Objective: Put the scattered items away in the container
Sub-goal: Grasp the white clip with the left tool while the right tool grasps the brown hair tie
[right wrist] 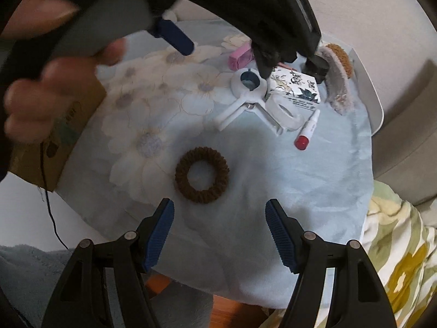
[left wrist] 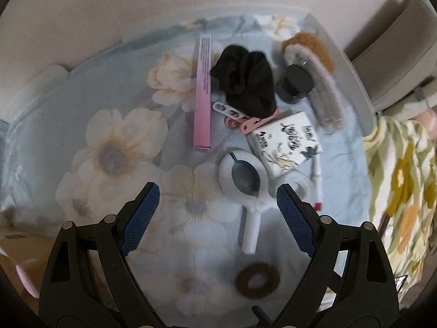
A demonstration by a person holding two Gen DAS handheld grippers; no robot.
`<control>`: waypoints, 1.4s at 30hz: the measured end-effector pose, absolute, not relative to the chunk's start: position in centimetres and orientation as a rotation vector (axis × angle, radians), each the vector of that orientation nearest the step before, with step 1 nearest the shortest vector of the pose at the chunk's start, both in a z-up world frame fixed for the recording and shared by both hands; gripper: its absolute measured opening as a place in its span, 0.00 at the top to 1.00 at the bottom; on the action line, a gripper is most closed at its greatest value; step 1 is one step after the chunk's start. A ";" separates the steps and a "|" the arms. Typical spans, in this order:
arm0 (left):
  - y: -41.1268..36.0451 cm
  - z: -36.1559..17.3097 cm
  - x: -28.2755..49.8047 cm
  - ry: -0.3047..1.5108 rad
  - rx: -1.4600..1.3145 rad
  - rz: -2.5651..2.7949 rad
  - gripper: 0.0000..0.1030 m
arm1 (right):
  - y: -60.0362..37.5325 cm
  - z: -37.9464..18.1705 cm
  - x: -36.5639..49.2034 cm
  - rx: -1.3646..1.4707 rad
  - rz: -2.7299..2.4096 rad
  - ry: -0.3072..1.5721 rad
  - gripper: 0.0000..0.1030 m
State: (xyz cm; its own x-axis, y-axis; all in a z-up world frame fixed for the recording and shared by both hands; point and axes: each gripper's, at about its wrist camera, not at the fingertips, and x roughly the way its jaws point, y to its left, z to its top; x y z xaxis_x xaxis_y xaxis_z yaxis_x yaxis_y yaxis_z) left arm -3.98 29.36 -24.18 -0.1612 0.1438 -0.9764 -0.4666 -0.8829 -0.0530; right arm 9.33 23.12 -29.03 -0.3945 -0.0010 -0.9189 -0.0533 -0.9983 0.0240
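Note:
Scattered items lie on a floral blue cloth (left wrist: 82, 104). A brown hair scrunchie (right wrist: 201, 174) lies just ahead of my open, empty right gripper (right wrist: 220, 233); it also shows in the left wrist view (left wrist: 258, 280). My left gripper (left wrist: 218, 210) is open and empty, above a white clamp-like tool (left wrist: 247, 186). Beyond it lie a printed white box (left wrist: 285, 143), a long pink box (left wrist: 203, 93), a black cloth (left wrist: 244, 80), pink clips (left wrist: 245, 124), a dark jar (left wrist: 295, 84), a fuzzy brush (left wrist: 314, 76) and a red-capped pen (right wrist: 307, 131). A cardboard box (right wrist: 65, 134) stands at the left.
The left gripper's body and the hand (right wrist: 41, 87) holding it fill the top left of the right wrist view. A black cable (right wrist: 50, 207) hangs off the cloth's left edge. A floral yellow-green fabric (right wrist: 396, 259) lies to the right. A wall is behind.

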 end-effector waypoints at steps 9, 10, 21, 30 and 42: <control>30.2 -26.0 -3.8 0.417 -1.717 2.123 0.17 | 22.7 -28.7 8.6 -1.647 2.701 0.020 0.37; 30.3 -26.1 -3.8 0.418 -1.717 2.120 0.18 | 22.5 -28.8 8.4 -1.646 2.710 -0.004 0.37; 29.4 -26.6 -3.8 0.402 -1.722 2.116 0.42 | 22.7 -29.8 8.1 -1.625 2.755 0.005 0.39; 28.2 -26.3 -4.0 0.377 -1.745 2.118 0.60 | 23.0 -29.4 8.4 -1.567 2.783 -0.027 0.70; 25.4 -25.7 -3.8 0.329 -1.770 2.130 0.61 | 23.9 -28.5 9.2 -1.527 2.753 0.049 0.84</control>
State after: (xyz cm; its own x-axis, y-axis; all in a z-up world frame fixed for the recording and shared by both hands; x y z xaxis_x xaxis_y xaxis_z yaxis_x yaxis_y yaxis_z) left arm -3.78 25.42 -25.67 -0.1576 0.1182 -0.9804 -0.4089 -0.9115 -0.0442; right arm 9.22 23.90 -28.52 -0.5294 -0.0213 -0.8481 -0.0086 -0.9995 0.0305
